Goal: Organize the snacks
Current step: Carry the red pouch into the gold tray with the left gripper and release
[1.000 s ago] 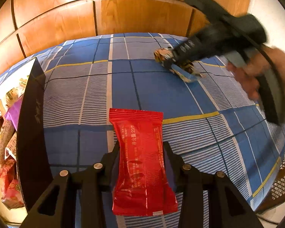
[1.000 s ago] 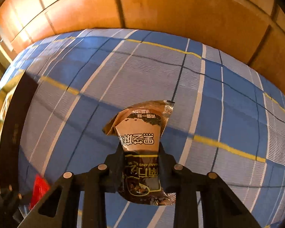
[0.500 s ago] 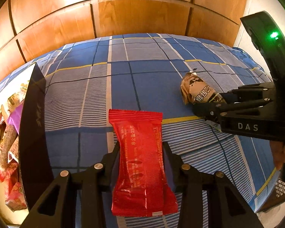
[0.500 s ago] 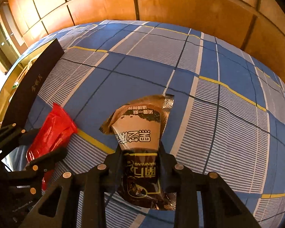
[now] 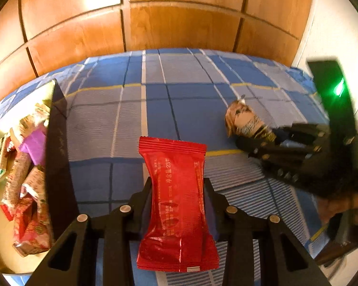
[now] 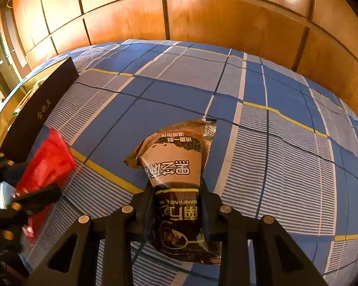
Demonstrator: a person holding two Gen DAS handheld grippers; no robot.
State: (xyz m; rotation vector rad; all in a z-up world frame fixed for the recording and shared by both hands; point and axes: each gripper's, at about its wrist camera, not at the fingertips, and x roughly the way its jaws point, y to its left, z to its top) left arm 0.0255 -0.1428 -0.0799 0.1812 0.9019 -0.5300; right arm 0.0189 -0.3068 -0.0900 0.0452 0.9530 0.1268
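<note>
While the left wrist view shows the dark box [image 5: 57,157] full of snacks [image 5: 23,178], the right view hides them. Left gripper [image 5: 177,197] clamps the red packet [image 5: 176,202]; right gripper [image 6: 176,197] clamps the brown packet [image 6: 176,181], blurred from the left.

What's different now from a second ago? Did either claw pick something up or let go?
Neither let go. The right claw, clamped on the brown snack packet, swung in from farther out on the blue checked cloth to beside the left claw. The left claw barely moved and keeps its red snack packet. The dark box of snacks stayed put.
</note>
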